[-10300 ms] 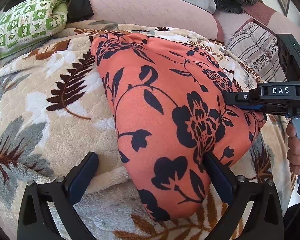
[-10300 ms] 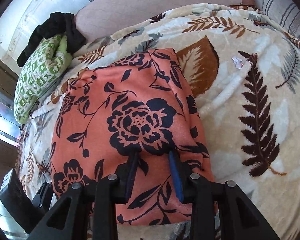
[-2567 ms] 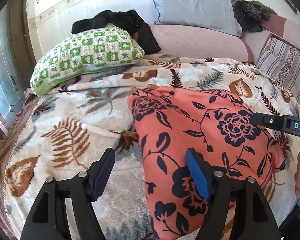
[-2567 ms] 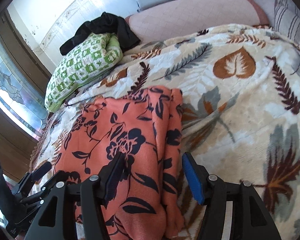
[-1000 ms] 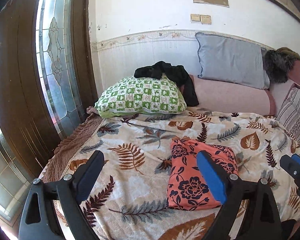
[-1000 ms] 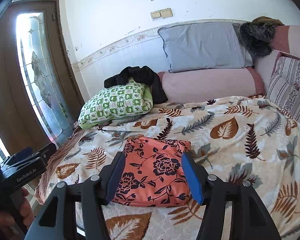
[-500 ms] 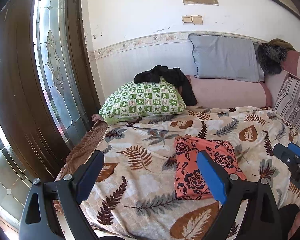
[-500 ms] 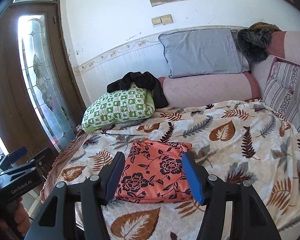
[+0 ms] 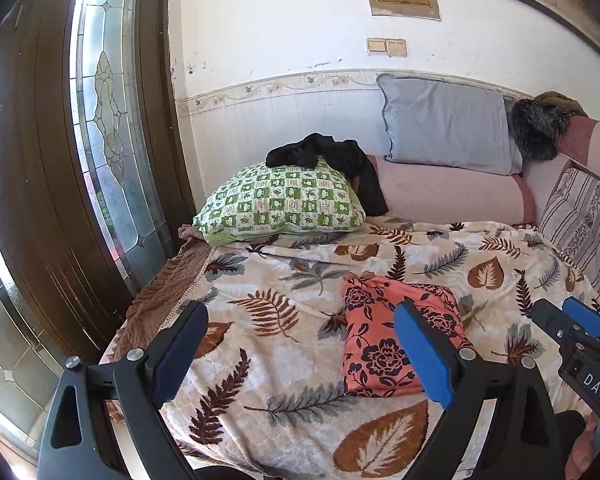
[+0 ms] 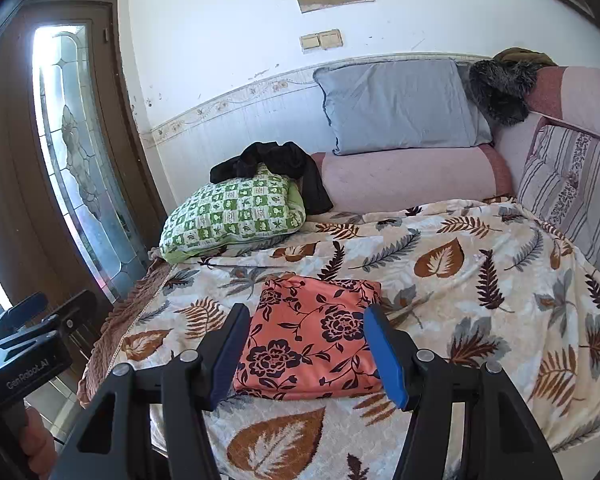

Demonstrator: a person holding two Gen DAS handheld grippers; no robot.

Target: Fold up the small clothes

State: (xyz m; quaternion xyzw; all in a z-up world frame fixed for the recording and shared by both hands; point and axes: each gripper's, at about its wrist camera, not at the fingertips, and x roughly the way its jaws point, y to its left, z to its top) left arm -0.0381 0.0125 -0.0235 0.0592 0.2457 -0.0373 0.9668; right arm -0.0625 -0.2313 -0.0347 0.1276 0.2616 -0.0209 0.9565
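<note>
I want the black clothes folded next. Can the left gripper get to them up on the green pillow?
Probably yes. The left gripper is open and empty, and the black garment lies uncovered atop the green checked pillow. Only open leaf-print blanket lies between, though it is a far reach.

Left gripper (image 9: 300,354) hung above the leaf-print blanket (image 9: 284,344), jaws wide apart, nothing between them. Folded coral floral garment (image 9: 380,344) lay flat on the blanket, partly behind the blue pad. Right gripper (image 9: 572,332) entered at the frame's right edge; its jaw state was unclear.
</note>
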